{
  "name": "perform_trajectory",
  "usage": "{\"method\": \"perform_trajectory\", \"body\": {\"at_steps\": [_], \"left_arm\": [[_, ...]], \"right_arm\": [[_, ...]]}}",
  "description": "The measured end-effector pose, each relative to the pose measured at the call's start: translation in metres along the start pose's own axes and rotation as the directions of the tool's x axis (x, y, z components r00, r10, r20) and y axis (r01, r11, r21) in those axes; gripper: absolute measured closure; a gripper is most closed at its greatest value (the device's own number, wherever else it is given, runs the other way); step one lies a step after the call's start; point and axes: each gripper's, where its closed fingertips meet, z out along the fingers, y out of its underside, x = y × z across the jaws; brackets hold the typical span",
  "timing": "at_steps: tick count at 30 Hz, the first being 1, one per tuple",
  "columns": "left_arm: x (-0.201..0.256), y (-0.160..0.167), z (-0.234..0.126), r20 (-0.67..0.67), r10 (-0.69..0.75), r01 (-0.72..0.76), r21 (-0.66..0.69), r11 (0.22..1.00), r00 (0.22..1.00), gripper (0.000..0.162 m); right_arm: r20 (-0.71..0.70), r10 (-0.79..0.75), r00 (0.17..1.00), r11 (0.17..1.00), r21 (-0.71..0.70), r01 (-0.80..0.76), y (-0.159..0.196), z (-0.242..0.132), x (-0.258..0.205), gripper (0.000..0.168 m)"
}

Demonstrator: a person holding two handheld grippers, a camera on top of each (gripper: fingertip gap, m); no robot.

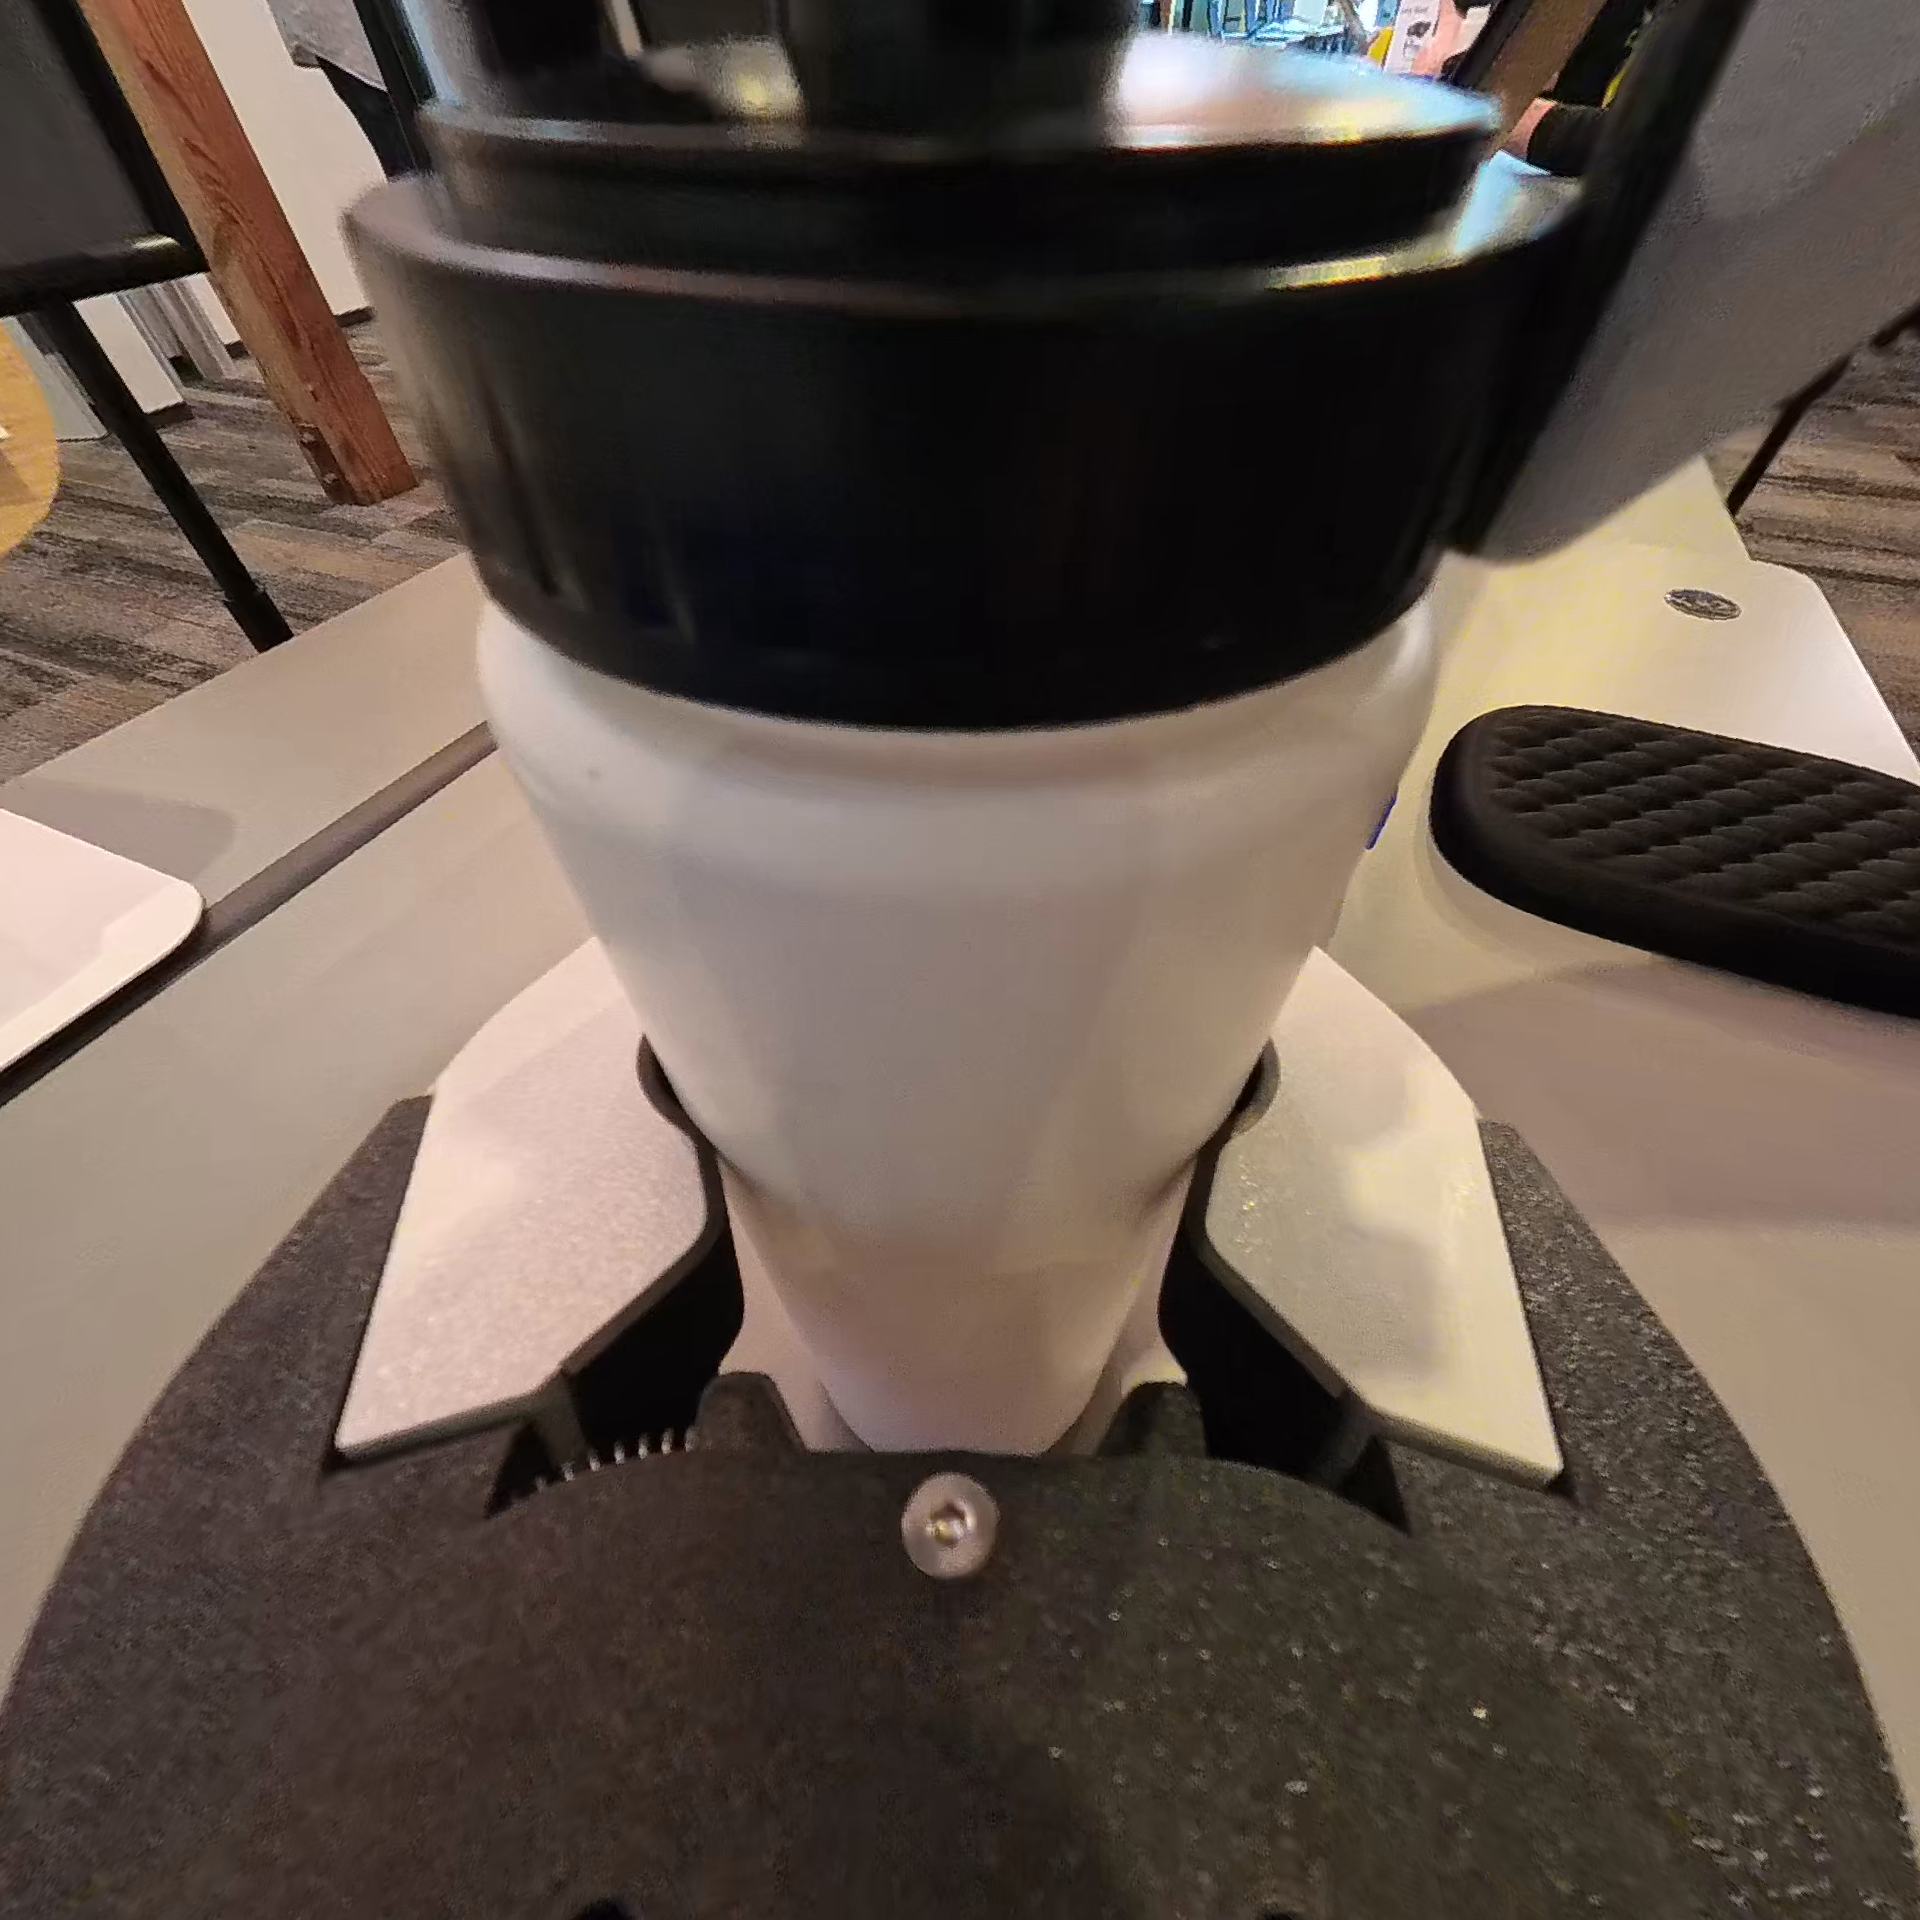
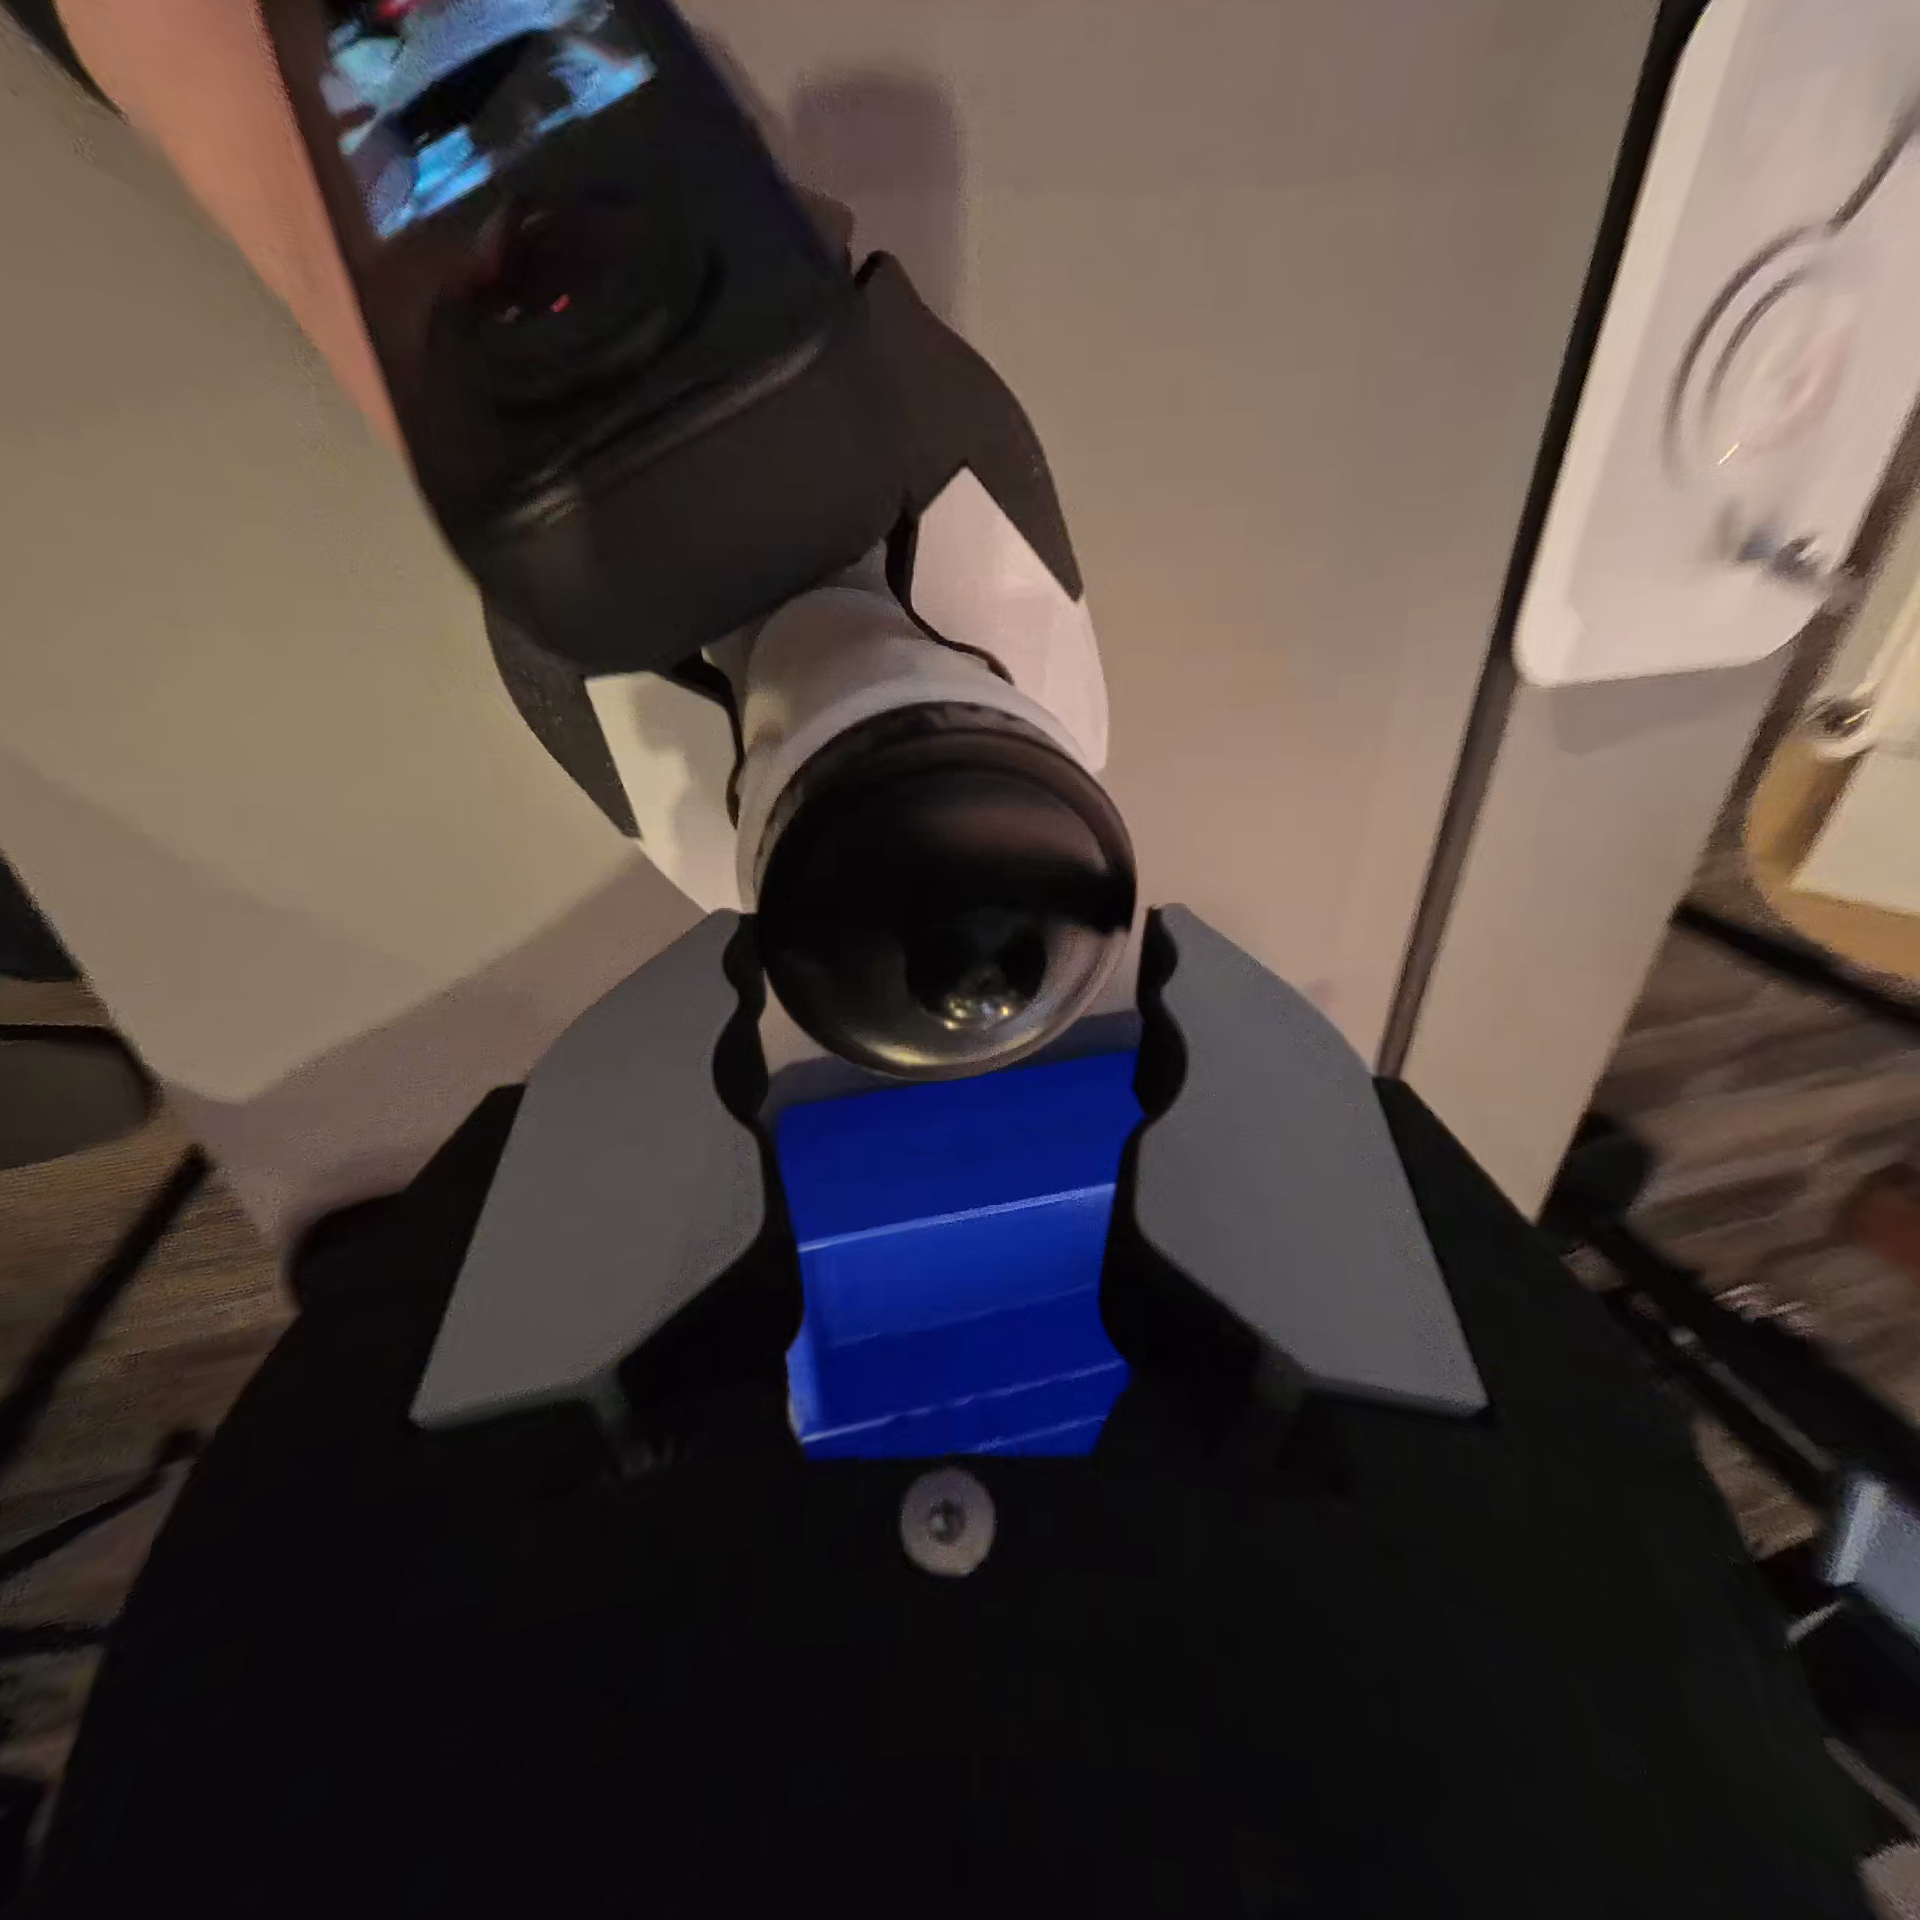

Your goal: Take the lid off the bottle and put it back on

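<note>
**Lid sits between the right jaws; bottle axis points straight at them**

The left gripper pinches the white bottle low on its body, both pale fingers pressed against its sides. The bottle is lifted above the grey table, not resting on it.

From the right wrist view, the bottle points its black lid directly toward the right gripper, so the long axis runs roughly in line with that gripper's reach. The 2 grey fingers stand spread on either side of the lid, tips just beside its rim. Contact cannot be confirmed; motion blur softens the edges. The lid is on the bottle, seated down to the shoulder.

Judgement: the right gripper is the nearer tool for the lid and likely needs only to close, then twist about the shared axis.

Materials: bottle smooth, matte white, tapering from a rounded shoulder. Lid glossy black, stepped, with a ribbed skirt and a domed centre. Finger faces show scalloped inner edges. A blue block sits behind the right jaws. A black quilted pad lies on the table, well apart.
</note>
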Motion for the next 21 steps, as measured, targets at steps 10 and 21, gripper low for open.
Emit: {"method": "perform_trajectory", "body": {"at_steps": [10,21], "left_arm": [[-0.017,0.001,-0.006,0.110,-0.032,0.031,0.011,0.999,0.993,0.060],[-0.041,0.004,-0.014,0.282,-0.076,0.074,0.016,0.997,0.956,0.060]], "right_arm": [[-0.034,0.409,0.912,0.546,0.810,-0.215,-0.009,-0.050,0.033,0.080],[0.086,0.461,0.883,0.182,0.965,-0.189,-0.017,-0.023,0.027,0.080]]}}
